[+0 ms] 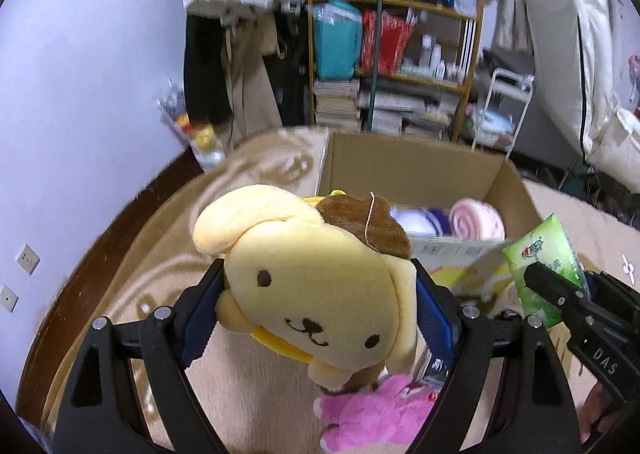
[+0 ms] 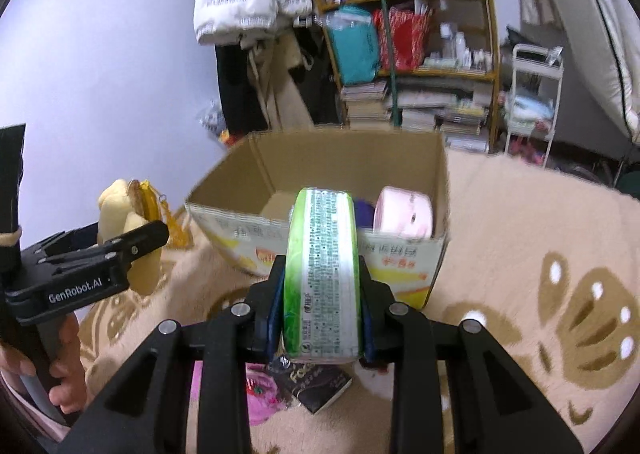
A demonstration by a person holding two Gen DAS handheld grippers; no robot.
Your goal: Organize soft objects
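Shelf (image 1: 394, 38) contents blurred; pink plush (image 1: 372, 414) partly hidden behind the dog plush (image 1: 320, 294); box (image 2: 352, 162) floor largely hidden by tissue pack (image 2: 324, 274).

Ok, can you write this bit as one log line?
left gripper: holds yellow dog plush | right gripper: holds green tissue pack | cardboard box: ahead

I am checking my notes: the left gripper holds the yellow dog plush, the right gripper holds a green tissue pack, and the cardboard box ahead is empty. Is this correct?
Not quite. The cardboard box is not empty: the right wrist view shows a pink roll and something purple inside. The rest stands: the left gripper holds the yellow dog plush, and the right gripper holds the green tissue pack.
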